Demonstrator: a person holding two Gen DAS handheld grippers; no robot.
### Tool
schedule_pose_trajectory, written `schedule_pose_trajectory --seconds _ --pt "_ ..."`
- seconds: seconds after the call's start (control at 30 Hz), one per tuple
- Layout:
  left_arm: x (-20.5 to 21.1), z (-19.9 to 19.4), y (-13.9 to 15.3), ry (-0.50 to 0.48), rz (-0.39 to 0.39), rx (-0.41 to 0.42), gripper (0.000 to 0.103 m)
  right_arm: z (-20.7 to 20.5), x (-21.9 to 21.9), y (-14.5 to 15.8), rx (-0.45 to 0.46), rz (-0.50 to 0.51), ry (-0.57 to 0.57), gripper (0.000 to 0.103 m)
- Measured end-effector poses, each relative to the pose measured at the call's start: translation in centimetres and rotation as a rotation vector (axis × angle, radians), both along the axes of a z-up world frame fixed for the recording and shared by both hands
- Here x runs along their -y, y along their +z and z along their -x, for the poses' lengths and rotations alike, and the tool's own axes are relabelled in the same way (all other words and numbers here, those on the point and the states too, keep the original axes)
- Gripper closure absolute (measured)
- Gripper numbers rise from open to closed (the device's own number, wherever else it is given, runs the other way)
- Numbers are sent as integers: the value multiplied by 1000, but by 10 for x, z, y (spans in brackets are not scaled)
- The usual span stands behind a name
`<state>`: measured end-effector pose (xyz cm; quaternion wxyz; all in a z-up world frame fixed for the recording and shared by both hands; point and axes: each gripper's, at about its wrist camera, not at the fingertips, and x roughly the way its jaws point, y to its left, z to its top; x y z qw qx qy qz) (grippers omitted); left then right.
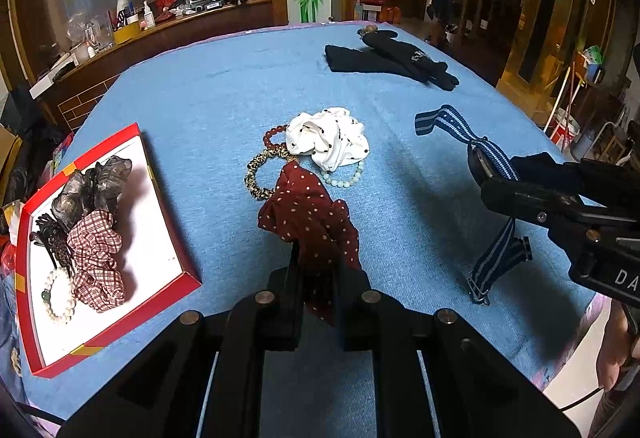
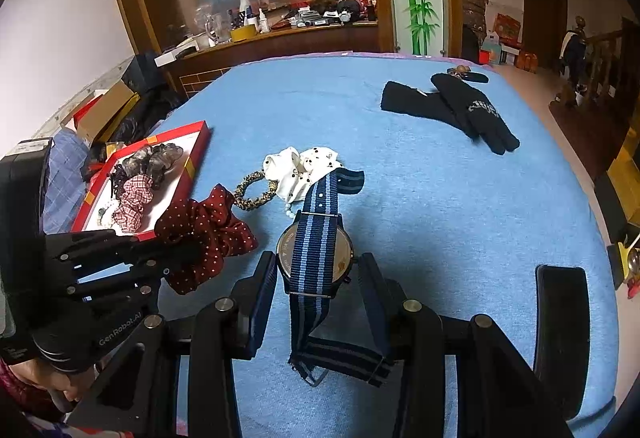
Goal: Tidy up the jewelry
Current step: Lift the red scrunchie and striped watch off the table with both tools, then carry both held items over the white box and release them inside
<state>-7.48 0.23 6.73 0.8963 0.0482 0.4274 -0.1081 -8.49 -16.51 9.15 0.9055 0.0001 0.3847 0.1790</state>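
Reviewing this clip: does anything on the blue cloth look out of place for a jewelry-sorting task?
Yes. A pair of black knit gloves lies at the far side of the blue cloth, apart from the accessories; it is not jewelry. Also, the blue striped-strap watch between the right tongs is face down, caseback showing.

Matt blue cloth table cover [image 1: 208,98], woven striped watch strap [image 2: 316,222], soft dotted red fabric scrunchie [image 1: 308,214], glossy red cardboard box [image 1: 192,280]
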Motion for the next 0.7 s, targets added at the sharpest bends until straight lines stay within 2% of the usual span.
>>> schedule_pose_trajectory --seconds 0.37,0.7 --pt "-15 5 9 22 16 20 92 1 -13 6 7 6 22 58" --pt "-63 11 36 121 42 90 92 -2 -47 28 49 10 90 58"
